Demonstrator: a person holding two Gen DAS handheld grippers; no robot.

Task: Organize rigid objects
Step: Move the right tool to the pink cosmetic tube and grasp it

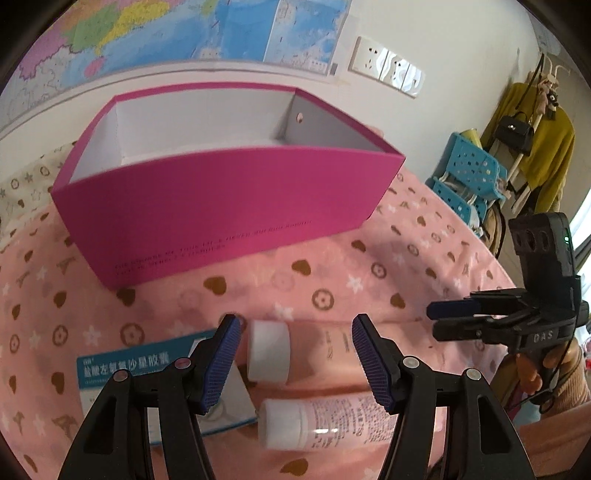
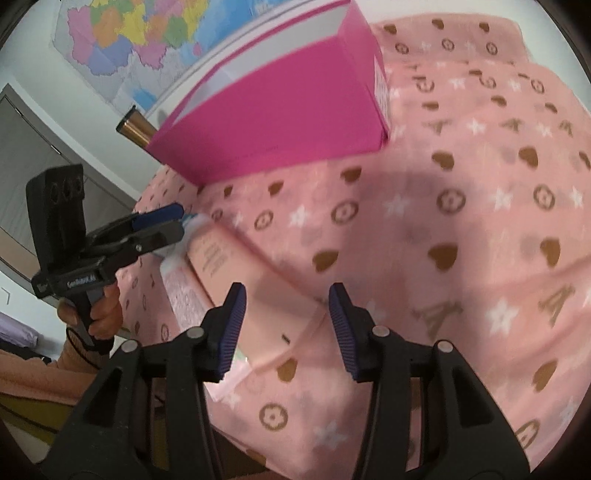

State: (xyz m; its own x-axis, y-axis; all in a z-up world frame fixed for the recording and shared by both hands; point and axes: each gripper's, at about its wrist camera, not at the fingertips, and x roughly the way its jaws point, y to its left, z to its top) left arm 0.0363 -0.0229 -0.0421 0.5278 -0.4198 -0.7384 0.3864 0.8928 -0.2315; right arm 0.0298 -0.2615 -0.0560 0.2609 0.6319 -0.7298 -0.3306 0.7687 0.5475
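Observation:
An open-topped magenta box (image 1: 221, 206) (image 2: 273, 118) stands on the pink patterned cloth. In front of it lies a pink tube with a white cap (image 1: 267, 350) (image 2: 236, 266). A second capped tube (image 1: 291, 424) (image 2: 184, 295) lies nearer, and a blue-and-white medicine box (image 1: 155, 369) is at its left. My left gripper (image 1: 295, 325) (image 2: 166, 221) is open over the first tube's cap end, its pads clear of it. My right gripper (image 2: 287, 295) (image 1: 454, 317) is open over that tube's flat tail, not gripping it.
The cloth (image 2: 461, 221) has folds and spreads to the right. A gold cylinder (image 2: 135, 127) lies behind the box. A wall with a map (image 1: 147, 33) and a socket (image 1: 388, 66) is close behind. Blue baskets (image 1: 469, 173) and a coat rack (image 1: 532, 122) stand to the right.

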